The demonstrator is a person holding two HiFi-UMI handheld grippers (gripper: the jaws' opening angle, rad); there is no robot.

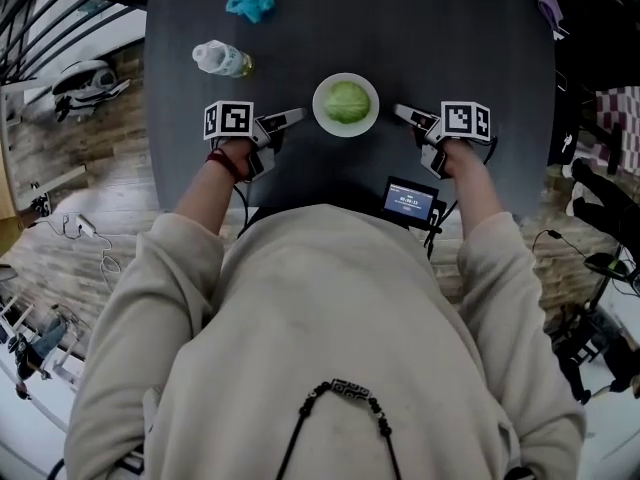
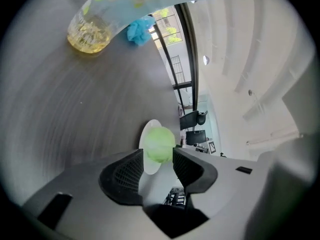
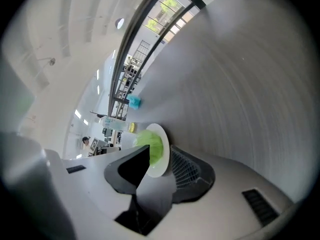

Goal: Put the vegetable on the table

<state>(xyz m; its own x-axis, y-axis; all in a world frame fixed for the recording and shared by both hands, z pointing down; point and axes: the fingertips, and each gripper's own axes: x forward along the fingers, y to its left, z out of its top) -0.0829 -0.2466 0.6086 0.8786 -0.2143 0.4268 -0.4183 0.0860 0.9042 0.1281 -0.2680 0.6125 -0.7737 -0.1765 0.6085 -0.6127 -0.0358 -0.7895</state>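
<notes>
A round green vegetable [image 1: 346,101] lies on a small white plate [image 1: 322,120] in the middle of the dark table [image 1: 460,38]. My left gripper [image 1: 298,118] hovers just left of the plate, jaws open and empty, apart from it. My right gripper [image 1: 400,113] hovers just right of it, also open and empty. In the left gripper view the vegetable [image 2: 159,143] and plate [image 2: 145,136] show beyond the gap of the left gripper [image 2: 158,157]. In the right gripper view the vegetable [image 3: 153,143] and plate [image 3: 164,151] sit ahead of the right gripper [image 3: 160,158].
A plastic bottle [image 1: 222,59] with yellowish liquid lies left of the plate, and a blue crumpled thing [image 1: 249,1] lies behind it. A small screen device [image 1: 411,201] sits at the table's near edge. A purple thing [image 1: 550,10] is at the far right edge.
</notes>
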